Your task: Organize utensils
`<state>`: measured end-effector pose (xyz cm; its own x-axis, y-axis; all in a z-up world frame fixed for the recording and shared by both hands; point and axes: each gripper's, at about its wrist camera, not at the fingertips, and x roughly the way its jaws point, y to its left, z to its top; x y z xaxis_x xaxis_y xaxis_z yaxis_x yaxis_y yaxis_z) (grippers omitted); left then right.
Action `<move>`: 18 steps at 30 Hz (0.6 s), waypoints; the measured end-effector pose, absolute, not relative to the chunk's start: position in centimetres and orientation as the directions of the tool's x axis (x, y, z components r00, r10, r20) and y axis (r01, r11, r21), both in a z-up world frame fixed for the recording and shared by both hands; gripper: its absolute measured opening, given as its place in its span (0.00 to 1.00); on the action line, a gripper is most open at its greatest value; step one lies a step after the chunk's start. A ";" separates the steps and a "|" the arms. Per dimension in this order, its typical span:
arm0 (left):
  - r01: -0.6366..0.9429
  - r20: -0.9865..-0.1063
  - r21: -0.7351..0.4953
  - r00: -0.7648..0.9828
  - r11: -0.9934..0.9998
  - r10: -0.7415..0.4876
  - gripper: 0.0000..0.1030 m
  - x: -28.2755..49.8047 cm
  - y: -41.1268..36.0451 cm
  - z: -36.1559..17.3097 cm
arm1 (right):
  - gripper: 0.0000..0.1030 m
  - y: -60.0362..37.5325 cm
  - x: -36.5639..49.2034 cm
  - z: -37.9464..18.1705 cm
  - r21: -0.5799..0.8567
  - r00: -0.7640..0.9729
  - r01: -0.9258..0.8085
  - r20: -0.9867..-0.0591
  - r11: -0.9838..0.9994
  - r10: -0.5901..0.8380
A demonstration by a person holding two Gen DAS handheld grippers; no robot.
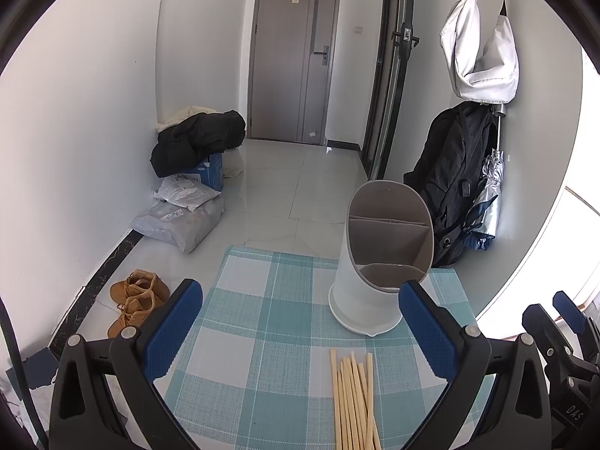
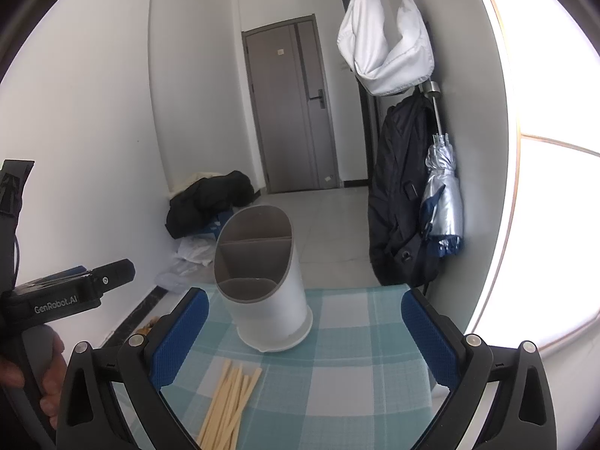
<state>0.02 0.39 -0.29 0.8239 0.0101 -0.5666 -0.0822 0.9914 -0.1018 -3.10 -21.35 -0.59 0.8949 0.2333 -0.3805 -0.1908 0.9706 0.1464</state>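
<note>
A white utensil holder [image 1: 369, 281] with a grey divided inside stands upright on the teal checked table mat [image 1: 262, 337]; its compartments look empty. It also shows in the right wrist view [image 2: 266, 300]. Several wooden chopsticks [image 1: 354, 401] lie in a loose bundle on the mat in front of the holder, also in the right wrist view [image 2: 230, 397]. My left gripper [image 1: 300, 330] is open and empty, above the mat, behind the chopsticks. My right gripper [image 2: 303, 333] is open and empty, to the right of the chopsticks.
The mat [image 2: 356, 356] covers a small table that ends just past the holder. Beyond are a tiled floor, parcels [image 1: 180, 213], a black coat [image 1: 195, 138], brown boots [image 1: 135, 300], a hanging backpack [image 1: 453, 180], an umbrella [image 2: 442, 202] and a grey door [image 1: 292, 56].
</note>
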 end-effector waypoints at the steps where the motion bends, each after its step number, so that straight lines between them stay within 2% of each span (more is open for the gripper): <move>1: -0.082 -0.567 -0.103 0.824 0.991 0.010 0.99 0.0 0.4 -0.3 | 1.00 -21.4 -3.1 -0.6 0.145 0.895 -0.190 -0.380 0.971 0.232; 18: -0.092 -0.584 -0.103 0.812 0.990 0.015 0.99 0.1 0.5 -0.7 | 1.00 -21.2 -3.1 -0.8 0.143 0.894 -0.186 -0.385 0.972 0.227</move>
<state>0.14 0.54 -0.71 0.8116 0.0148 -0.5840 -0.0919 0.9905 -0.1025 -3.12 -21.25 -0.79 0.8944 0.2274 -0.3850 -0.1857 0.9722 0.1429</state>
